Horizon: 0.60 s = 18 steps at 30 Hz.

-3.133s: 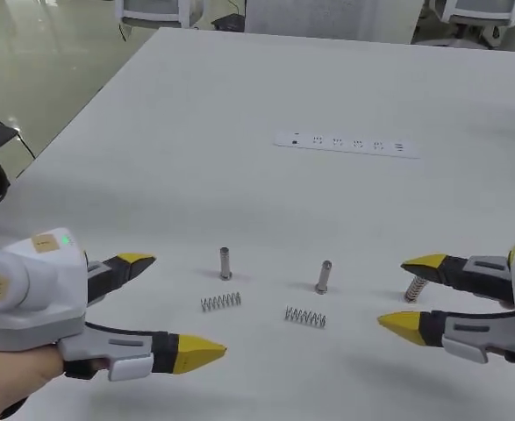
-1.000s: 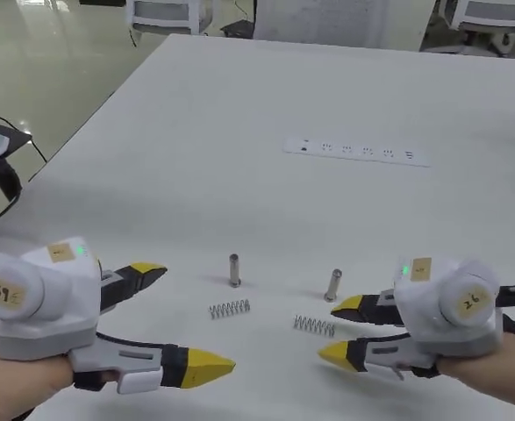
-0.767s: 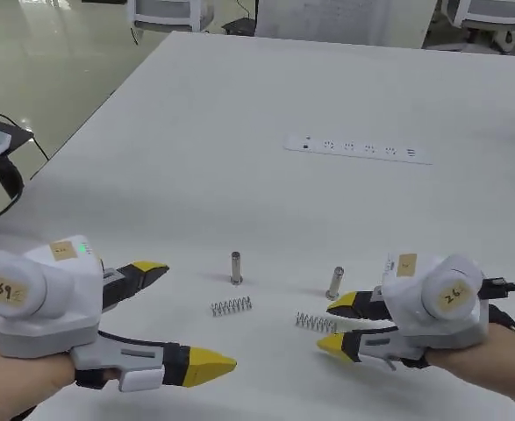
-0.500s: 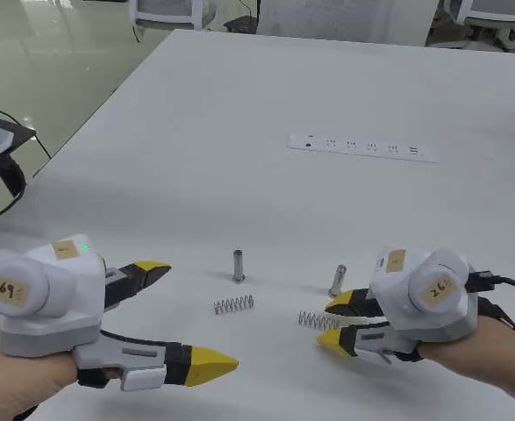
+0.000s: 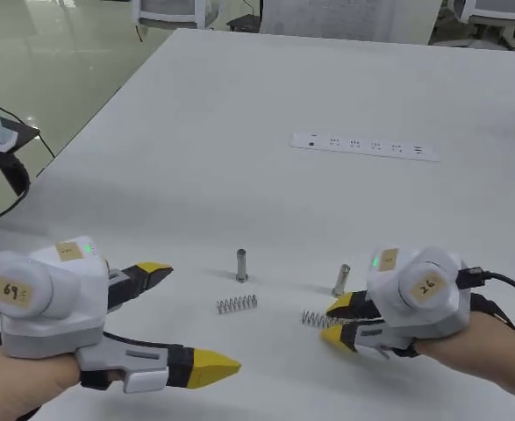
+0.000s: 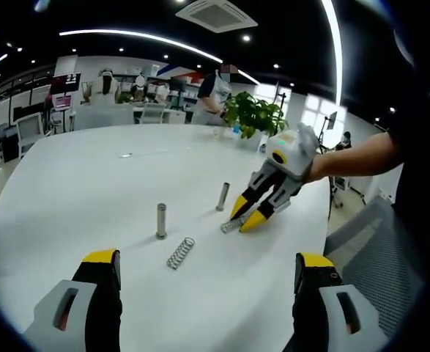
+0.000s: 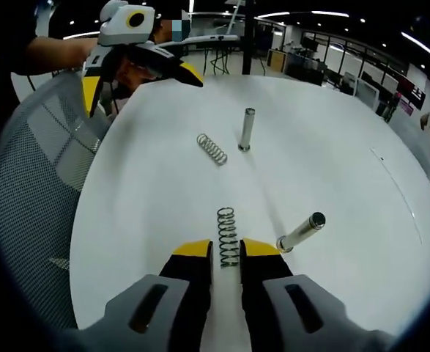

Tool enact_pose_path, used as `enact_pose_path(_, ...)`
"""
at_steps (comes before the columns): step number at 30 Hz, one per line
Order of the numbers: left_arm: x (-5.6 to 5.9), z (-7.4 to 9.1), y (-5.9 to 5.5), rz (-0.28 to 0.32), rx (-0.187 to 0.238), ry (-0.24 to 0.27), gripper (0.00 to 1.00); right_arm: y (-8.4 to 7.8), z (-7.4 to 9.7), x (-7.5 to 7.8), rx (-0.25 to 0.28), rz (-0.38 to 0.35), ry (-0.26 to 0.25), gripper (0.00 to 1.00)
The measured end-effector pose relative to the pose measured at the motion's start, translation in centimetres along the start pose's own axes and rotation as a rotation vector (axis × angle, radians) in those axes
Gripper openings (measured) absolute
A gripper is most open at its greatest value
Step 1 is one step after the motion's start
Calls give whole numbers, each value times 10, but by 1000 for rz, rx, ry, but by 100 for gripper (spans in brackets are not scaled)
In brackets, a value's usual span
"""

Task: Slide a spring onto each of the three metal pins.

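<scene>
Since three seconds ago our right claw point(image 5: 334, 320) point(image 7: 225, 253) has come in from the right edge of the white desk point(image 5: 239, 132) to the nearer coiled steel spring point(image 5: 314, 319) point(image 7: 228, 235), and its jaws, wide apart then, have drawn close together. We now see their yellow tips on either side of that spring's near end, in the right gripper view with only a sliver of desk beside the coils, so we cannot tell whether they already pinch it. The spring lies flat on the desk, pointing away from the claw. Just beside it, to its right in that view, stands a short silver metal pin point(image 5: 341, 280) point(image 7: 301, 233), apart from the spring. Further left we see the second short silver metal pin point(image 5: 241, 265) point(image 6: 160, 221) upright, with the second coiled steel spring point(image 5: 237, 303) point(image 6: 179, 252) lying on the desk just in front of it, not touching it. Our left claw point(image 5: 187, 316) point(image 6: 207, 258) hovers at the near left of the desk, released, its jaws spread wide and holding nothing, well apart from both springs. In the left gripper view the right claw shows beyond the pins with its tips down at the spring. A long white power strip point(image 5: 363, 146) lies farther back on the desk.
</scene>
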State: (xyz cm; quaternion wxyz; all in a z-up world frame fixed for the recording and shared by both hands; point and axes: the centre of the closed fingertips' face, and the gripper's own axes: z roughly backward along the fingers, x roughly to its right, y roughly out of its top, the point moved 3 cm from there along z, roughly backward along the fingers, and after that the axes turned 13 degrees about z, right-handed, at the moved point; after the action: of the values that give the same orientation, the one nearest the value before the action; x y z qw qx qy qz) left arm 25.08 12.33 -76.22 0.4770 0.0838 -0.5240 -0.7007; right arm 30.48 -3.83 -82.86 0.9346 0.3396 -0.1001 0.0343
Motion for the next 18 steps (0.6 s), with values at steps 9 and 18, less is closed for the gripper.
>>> enact_pose_path(9,1,1,-2,-2,-6,-3,96,-1,0,0,5,-19,5,9)
enact_pose_path(18,7,-1,-1,-11,-12,-19,96,2,10,1,24,-14,-12,9)
